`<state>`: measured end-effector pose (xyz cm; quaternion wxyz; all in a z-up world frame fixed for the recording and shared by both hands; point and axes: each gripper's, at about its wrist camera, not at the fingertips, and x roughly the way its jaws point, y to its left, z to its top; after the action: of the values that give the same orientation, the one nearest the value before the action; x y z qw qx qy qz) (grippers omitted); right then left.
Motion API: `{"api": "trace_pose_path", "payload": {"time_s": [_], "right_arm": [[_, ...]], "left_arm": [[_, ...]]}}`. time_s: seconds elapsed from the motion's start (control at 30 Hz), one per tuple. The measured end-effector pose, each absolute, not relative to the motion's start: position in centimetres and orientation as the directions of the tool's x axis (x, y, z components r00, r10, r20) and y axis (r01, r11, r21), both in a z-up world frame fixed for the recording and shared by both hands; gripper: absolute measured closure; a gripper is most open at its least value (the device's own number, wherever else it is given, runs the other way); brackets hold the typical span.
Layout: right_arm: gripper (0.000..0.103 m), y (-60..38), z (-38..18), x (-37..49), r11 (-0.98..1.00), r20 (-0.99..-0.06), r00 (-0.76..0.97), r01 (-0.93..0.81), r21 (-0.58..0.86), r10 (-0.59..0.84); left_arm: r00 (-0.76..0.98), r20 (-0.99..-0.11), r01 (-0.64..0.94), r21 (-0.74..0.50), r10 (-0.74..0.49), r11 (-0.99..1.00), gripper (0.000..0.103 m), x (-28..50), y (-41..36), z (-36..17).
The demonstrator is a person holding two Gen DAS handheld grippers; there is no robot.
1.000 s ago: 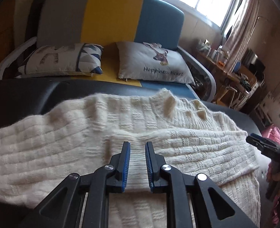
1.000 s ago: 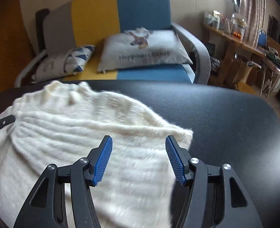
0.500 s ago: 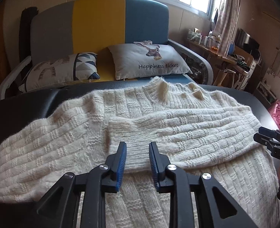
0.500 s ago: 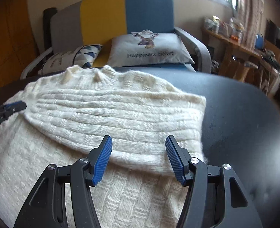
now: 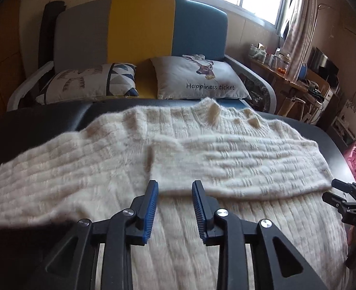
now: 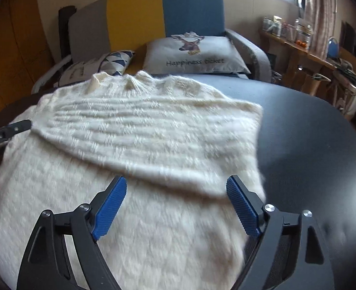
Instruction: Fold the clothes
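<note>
Sweater (image 5: pixel 110 159): I see a cream chunky-knit garment spread flat on the black table (image 6: pixel 310 130), its collar toward the sofa (image 5: pixel 139 29).
Folded sleeve (image 5: pixel 238 166): one sleeve lies across the chest of the sweater; its cuff end sits near the middle of the sweater.
Unfolded sleeve (image 5: pixel 20 181): the other sleeve stretches away from the body of the sweater, out along the table.
Handling: I judge the knit soft, limp and fairly bulky; it should sag and stretch if I lift it by one point, and the fuzzy yarn could snag on the ribbed pads.
Where to hold: I would pinch a doubled edge, at the cuff of the unfolded sleeve or at the hem, not the loose middle.
Left gripper (image 5: pixel 175 194): jaws opening, nothing between them; the tips hover just on my side of the folded sleeve's near edge, above the sweater body.
Right gripper (image 6: pixel 176 191): jaws opening wide, empty; the tips straddle the near edge of the folded sleeve at the sweater's side by the bare table.
</note>
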<state>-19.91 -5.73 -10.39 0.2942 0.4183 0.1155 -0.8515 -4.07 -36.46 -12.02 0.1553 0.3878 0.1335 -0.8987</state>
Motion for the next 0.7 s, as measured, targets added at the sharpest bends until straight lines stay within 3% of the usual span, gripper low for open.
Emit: {"api": "trace_pose_path", "payload": {"time_s": [0.13,0.2,0.3,0.6,0.7], "right_arm": [[0.012,-4.3,-10.3,-17.4,-0.819,-0.781,-0.494,0.573,0.039,-0.383],[0.000,-3.9,-10.2,-16.1,-0.820,-0.776,-0.501,0.571,0.036,-0.383],[0.000,-4.0,-10.4,-14.8,-0.812,-0.777,-0.487,0.582,0.051,-0.398],[0.000,-4.4,-12.7,-14.5,-0.812,-0.830,-0.418,0.580,0.070,-0.370],[0.000,-4.5,-12.7,-14.5,-0.811,-0.830,-0.420,0.581,0.063,-0.366]], "left_arm": [[-0.621,-0.756,0.395,-0.073,-0.208,-0.916,0.074,-1.4,-35.4,-12.3],[-0.604,-0.766,0.403,-0.057,-0.218,-0.914,0.074,-0.3,-34.9,-12.6],[-0.562,-0.797,0.431,-0.057,-0.219,-0.901,0.074,0.6,-34.8,-13.7],[-0.553,-0.784,0.446,0.006,-0.281,-0.895,0.070,0.7,-33.7,-14.4],[-0.595,-0.780,0.438,-0.110,-0.196,-0.892,0.070,1.9,-34.4,-13.8]]}}
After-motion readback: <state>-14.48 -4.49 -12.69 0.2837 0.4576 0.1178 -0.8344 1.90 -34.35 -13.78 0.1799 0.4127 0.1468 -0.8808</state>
